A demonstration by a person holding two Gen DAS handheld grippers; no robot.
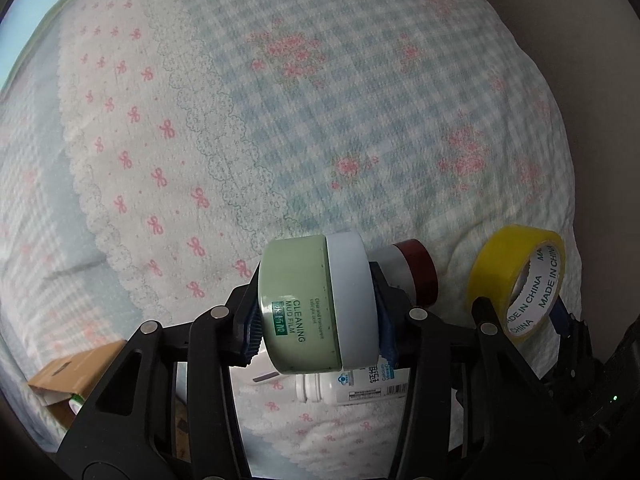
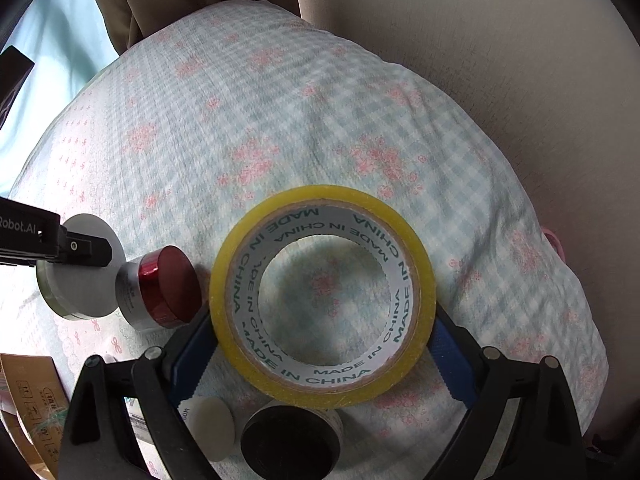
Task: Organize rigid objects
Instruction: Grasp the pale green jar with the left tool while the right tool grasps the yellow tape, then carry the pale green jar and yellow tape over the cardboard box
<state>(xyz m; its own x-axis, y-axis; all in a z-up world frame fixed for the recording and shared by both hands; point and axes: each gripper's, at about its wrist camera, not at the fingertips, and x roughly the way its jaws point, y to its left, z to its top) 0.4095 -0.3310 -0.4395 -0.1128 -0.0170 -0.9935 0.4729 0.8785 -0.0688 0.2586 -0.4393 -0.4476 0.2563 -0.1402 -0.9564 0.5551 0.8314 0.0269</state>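
Observation:
My left gripper (image 1: pixel 318 322) is shut on a green jar with a white lid (image 1: pixel 316 304), marked "Cleaning Mud Film", held on its side above the bed. It also shows in the right wrist view (image 2: pixel 80 280), at the left. My right gripper (image 2: pixel 322 340) is shut on a yellow tape roll (image 2: pixel 240 264), held upright on its edge; it shows at the right of the left wrist view (image 1: pixel 486 276). A silver jar with a dark red lid (image 2: pixel 160 292) lies on the bed between them, and shows in the left wrist view (image 1: pixel 416 272).
A white pill bottle (image 1: pixel 352 386) lies on the checked floral quilt (image 1: pixel 360 100) under my left gripper. A black-lidded jar (image 2: pixel 292 440) and a white cap (image 2: pixel 212 428) lie under the tape. A cardboard box (image 1: pixel 72 376) sits at the lower left. A wall and curtain stand behind the bed.

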